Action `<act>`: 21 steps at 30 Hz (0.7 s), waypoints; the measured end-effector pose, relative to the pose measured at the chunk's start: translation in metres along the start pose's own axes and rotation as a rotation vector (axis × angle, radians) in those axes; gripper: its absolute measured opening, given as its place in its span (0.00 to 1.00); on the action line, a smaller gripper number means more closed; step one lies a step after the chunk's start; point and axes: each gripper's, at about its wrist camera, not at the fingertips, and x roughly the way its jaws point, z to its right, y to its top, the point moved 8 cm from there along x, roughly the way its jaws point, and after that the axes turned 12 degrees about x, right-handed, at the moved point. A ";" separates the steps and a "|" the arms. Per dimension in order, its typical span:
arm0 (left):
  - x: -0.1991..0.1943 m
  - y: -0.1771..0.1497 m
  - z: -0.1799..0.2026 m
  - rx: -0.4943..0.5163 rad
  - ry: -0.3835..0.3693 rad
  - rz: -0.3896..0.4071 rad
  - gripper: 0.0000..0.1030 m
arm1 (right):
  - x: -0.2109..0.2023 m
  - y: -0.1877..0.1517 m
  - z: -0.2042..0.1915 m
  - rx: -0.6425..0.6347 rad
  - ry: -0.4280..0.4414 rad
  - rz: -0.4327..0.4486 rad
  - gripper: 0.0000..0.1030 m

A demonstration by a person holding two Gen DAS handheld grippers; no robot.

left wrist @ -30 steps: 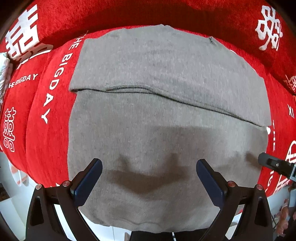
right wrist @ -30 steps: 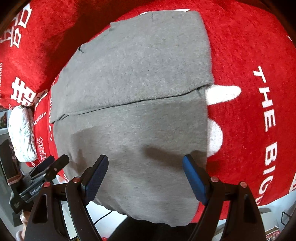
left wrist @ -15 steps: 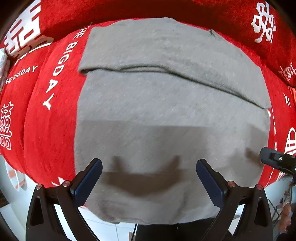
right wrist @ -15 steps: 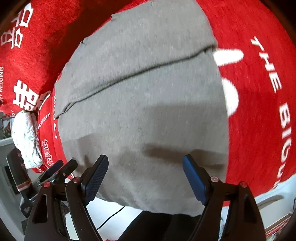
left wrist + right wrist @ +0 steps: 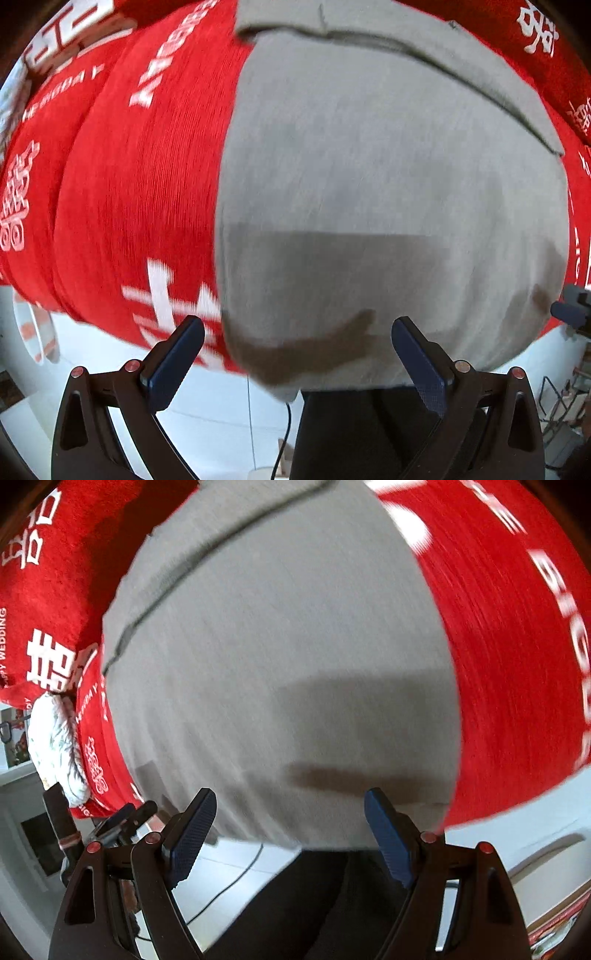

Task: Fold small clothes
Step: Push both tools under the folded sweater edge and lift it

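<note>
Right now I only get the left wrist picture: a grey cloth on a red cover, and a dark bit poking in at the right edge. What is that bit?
Observer: That is the right gripper. Its own camera shows its fingers standing wide apart with nothing between them, over the near edge of the grey garment.
Operator: Is anything else lying there besides the grey garment?
Observer: Yes. In the right wrist view a white fluffy bundle sits at the left edge of the red cover, apart from the garment.
</note>
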 end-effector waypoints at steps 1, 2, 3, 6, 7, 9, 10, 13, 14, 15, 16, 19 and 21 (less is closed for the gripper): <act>0.003 -0.007 0.000 -0.004 -0.008 -0.008 0.99 | 0.004 -0.007 0.010 0.008 -0.006 -0.012 0.82; 0.008 -0.015 0.000 -0.008 -0.019 -0.016 0.99 | 0.007 -0.012 0.018 0.015 -0.014 -0.021 0.82; 0.013 -0.022 0.000 -0.011 -0.029 -0.027 0.99 | 0.011 -0.018 0.029 0.025 -0.024 -0.030 0.82; 0.030 -0.039 0.004 -0.021 -0.065 -0.050 0.99 | 0.025 -0.029 0.060 0.048 -0.069 -0.050 0.82; 0.035 -0.043 0.006 -0.023 -0.070 -0.054 0.99 | 0.030 -0.030 0.068 0.055 -0.079 -0.051 0.82; 0.048 -0.050 0.008 -0.028 -0.086 -0.065 0.99 | 0.043 -0.031 0.084 0.071 -0.086 -0.062 0.82; 0.053 -0.053 0.009 -0.033 -0.094 -0.071 0.99 | 0.048 -0.031 0.088 0.078 -0.081 -0.067 0.82; 0.068 -0.055 0.010 -0.059 -0.131 -0.070 0.99 | 0.065 -0.028 0.091 0.088 -0.032 -0.074 0.82; 0.070 -0.055 0.011 -0.068 -0.143 -0.065 0.99 | 0.069 -0.027 0.090 0.088 -0.012 -0.075 0.82; 0.071 -0.055 0.011 -0.075 -0.152 -0.061 0.98 | 0.070 -0.024 0.093 0.088 0.003 -0.076 0.82; 0.072 -0.056 0.010 -0.079 -0.160 -0.057 0.97 | 0.072 -0.023 0.093 0.092 0.012 -0.072 0.82; 0.063 -0.062 0.023 -0.074 -0.198 -0.041 0.73 | 0.069 -0.028 0.087 0.124 0.087 -0.082 0.45; 0.059 -0.065 0.028 -0.055 -0.225 -0.041 0.46 | 0.065 -0.034 0.085 0.137 0.104 -0.088 0.09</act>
